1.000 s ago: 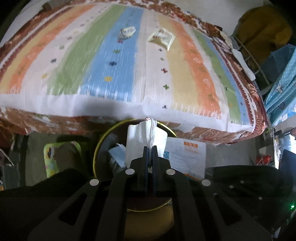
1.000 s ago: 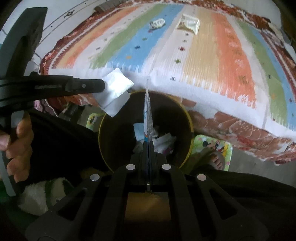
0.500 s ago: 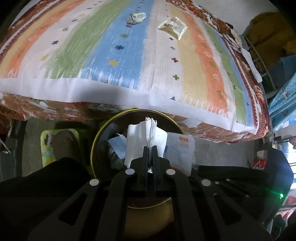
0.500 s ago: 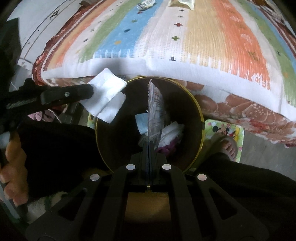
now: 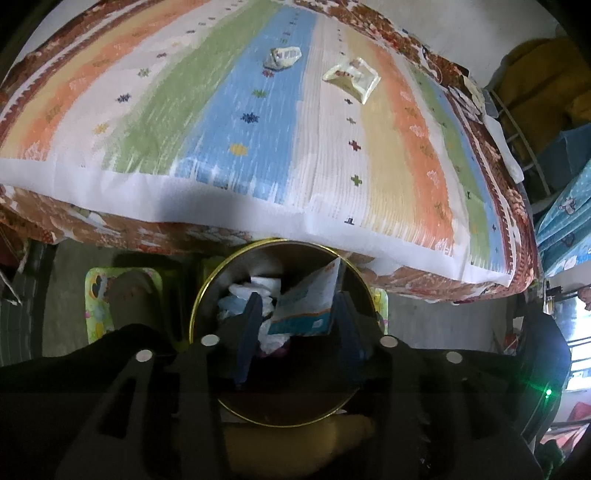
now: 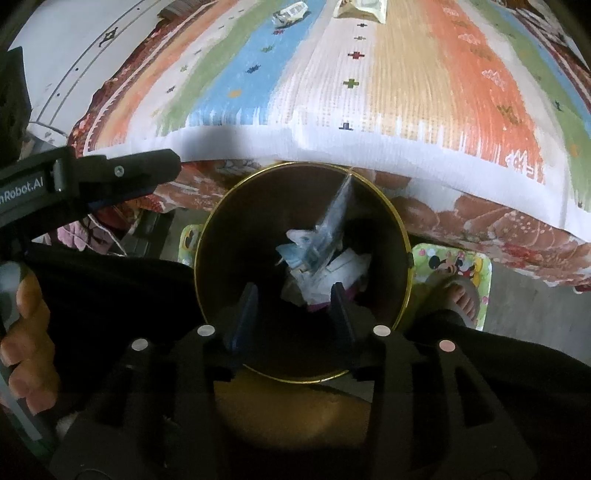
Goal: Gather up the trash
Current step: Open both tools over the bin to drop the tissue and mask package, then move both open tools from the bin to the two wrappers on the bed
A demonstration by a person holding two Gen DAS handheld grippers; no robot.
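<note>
A dark round bin with a gold rim (image 5: 207,291) (image 6: 404,236) stands on the floor against the bed. My left gripper (image 5: 299,301) is open and empty over it. My right gripper (image 6: 293,291) is open and empty over it too. Inside the bin lie white tissue (image 5: 264,286) (image 6: 347,266) and a white, blue and orange wrapper (image 5: 314,299) (image 6: 328,225), tilted against the wall. On the striped bedspread lie a crumpled white packet (image 5: 282,58) (image 6: 290,13) and a clear yellowish wrapper (image 5: 352,77) (image 6: 364,7).
The striped bedspread (image 5: 258,122) (image 6: 369,85) covers the bed beyond the bin. A foot in a cartoon sandal (image 6: 458,273) stands right of the bin. The left gripper's arm (image 6: 92,177) crosses the right view. Yellow cloth and a blue sheet (image 5: 565,236) are at right.
Both grippers have opened. The tissue has dropped from the left one and the wrapper from the right one into the bin.
</note>
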